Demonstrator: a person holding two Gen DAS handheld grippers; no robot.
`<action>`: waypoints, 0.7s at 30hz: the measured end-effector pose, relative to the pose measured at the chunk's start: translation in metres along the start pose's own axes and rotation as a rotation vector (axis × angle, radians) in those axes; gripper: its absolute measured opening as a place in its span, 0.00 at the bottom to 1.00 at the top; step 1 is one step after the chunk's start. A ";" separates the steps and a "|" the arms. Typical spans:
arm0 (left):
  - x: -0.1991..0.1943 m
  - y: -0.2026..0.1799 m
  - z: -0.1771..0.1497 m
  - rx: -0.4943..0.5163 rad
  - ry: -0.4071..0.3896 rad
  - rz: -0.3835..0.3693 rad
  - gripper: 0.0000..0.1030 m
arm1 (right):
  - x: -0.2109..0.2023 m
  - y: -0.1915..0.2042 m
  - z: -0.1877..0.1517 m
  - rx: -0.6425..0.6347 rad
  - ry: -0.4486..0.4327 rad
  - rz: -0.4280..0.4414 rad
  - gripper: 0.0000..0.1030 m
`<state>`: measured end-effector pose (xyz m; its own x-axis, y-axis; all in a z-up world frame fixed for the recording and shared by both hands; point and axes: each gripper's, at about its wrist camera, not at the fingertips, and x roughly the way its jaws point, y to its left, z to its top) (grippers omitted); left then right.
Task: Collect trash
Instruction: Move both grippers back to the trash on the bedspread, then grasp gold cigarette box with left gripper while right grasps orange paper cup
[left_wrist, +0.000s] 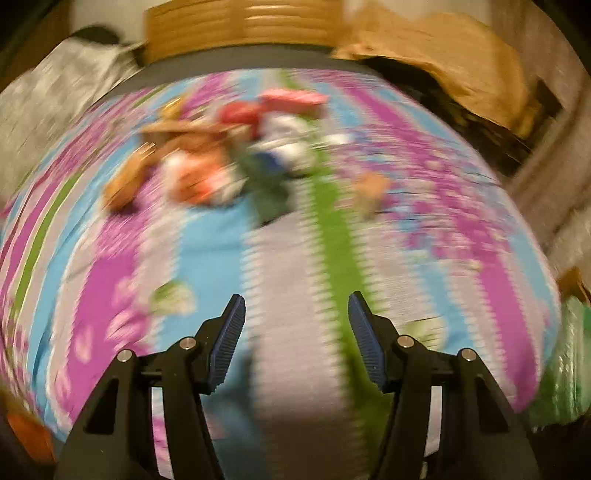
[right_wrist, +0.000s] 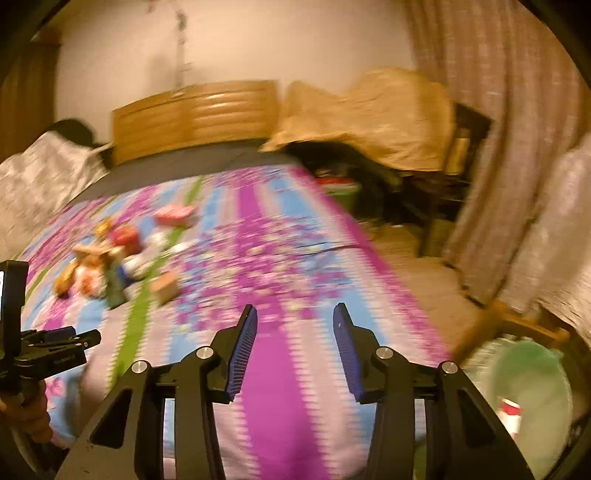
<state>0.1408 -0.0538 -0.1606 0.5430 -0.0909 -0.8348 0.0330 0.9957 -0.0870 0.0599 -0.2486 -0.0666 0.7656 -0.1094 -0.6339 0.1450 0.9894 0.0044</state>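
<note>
A blurred heap of trash (left_wrist: 221, 155) lies on the bed's striped floral sheet (left_wrist: 288, 277): red, white, orange and green wrappers. A pink packet (left_wrist: 295, 98) sits behind the heap, and a small brown box (left_wrist: 373, 192) lies apart to its right. My left gripper (left_wrist: 295, 299) hovers over the sheet short of the heap, open, with nothing between its blue pads. The right wrist view shows the same heap (right_wrist: 110, 258), far to the left of my right gripper (right_wrist: 295, 310), which is open and empty. My left gripper (right_wrist: 88, 338) shows at that view's left edge. A green trash bag (right_wrist: 528, 387) gapes at the lower right.
A wooden headboard (right_wrist: 195, 114) stands at the far end of the bed. A grey quilt (right_wrist: 44, 173) lies on the left and tan bedding (right_wrist: 369, 118) is piled on the right. Curtains (right_wrist: 498, 110) hang past cluttered floor. A red-and-white item (right_wrist: 511, 413) lies in the bag.
</note>
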 end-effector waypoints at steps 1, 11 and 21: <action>0.002 0.020 -0.004 -0.038 0.010 0.015 0.54 | 0.006 0.011 0.002 -0.016 0.008 0.022 0.44; 0.021 0.148 0.045 0.046 -0.055 0.008 0.54 | 0.086 0.178 0.020 -0.377 0.024 0.448 0.46; 0.070 0.174 0.111 0.406 -0.057 -0.091 0.59 | 0.173 0.324 0.036 -0.974 0.001 0.553 0.65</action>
<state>0.2780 0.1151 -0.1735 0.5678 -0.1891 -0.8012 0.4049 0.9115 0.0719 0.2618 0.0496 -0.1476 0.5722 0.3685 -0.7327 -0.7682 0.5538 -0.3213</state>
